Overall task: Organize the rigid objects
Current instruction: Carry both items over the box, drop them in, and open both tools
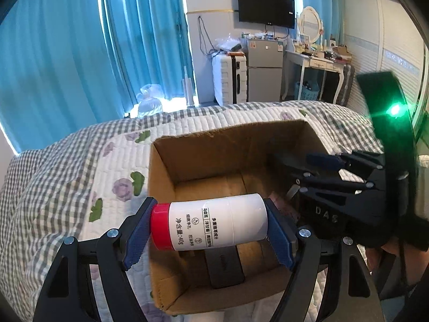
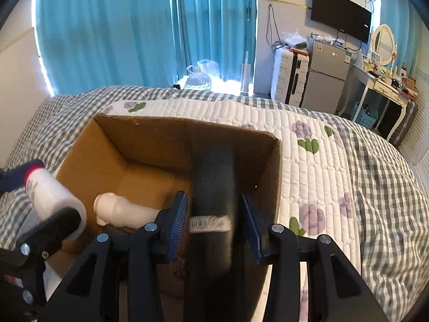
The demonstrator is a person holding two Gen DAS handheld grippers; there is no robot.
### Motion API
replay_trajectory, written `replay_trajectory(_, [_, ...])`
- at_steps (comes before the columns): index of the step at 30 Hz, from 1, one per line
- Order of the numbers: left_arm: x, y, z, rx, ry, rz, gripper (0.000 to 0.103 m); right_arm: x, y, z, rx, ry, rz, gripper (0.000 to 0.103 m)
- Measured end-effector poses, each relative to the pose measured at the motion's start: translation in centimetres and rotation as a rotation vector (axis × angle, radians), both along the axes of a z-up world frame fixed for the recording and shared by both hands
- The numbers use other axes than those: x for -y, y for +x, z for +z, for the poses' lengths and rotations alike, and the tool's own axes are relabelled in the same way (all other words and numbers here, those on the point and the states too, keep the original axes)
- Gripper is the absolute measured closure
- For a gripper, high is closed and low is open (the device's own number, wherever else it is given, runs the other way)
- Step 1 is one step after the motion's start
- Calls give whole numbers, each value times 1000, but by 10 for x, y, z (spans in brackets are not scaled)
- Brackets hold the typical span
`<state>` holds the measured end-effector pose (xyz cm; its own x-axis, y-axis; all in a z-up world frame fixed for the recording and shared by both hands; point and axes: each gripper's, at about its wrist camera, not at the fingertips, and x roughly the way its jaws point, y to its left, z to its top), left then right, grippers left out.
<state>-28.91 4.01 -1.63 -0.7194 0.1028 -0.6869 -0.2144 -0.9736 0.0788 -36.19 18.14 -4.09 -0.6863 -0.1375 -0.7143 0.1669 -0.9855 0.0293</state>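
An open cardboard box [image 1: 161,177] sits on the quilted bed, and shows in the right wrist view [image 2: 88,145] too. My left gripper [image 1: 207,226] is shut on a white bottle with a red cap [image 1: 211,224], held sideways over the box's near left part. The bottle also shows in the right wrist view [image 2: 51,196]. My right gripper [image 2: 214,222] hangs over the box's right side. A blurred black bottle-like object [image 2: 214,177] stands between its fingers with a gap at each side. A cream white bottle [image 2: 120,210] and a black flat object [image 1: 225,265] lie inside the box.
The bed's checked and flowered quilt [image 2: 335,166] spreads all around the box. Blue curtains, a white suitcase [image 1: 229,77], a small fridge [image 1: 264,67] and a dressing table [image 1: 316,61] stand beyond the bed's far edge.
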Motion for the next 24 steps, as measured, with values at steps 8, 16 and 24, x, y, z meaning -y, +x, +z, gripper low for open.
replay_trajectory(8, [-18, -4, -9, 25, -19, -22, 24, -18, 22, 31, -74, -11, -34, 41])
replay_trajectory(16, [-49, -24, -24, 66, -12, -42, 24, -60, 46, 44, -129, 21, -119, 37])
replay_trajectory(24, [-63, -16, -30, 72, -70, -58, 11, -85, 50, 32, -101, 8, -166, 24])
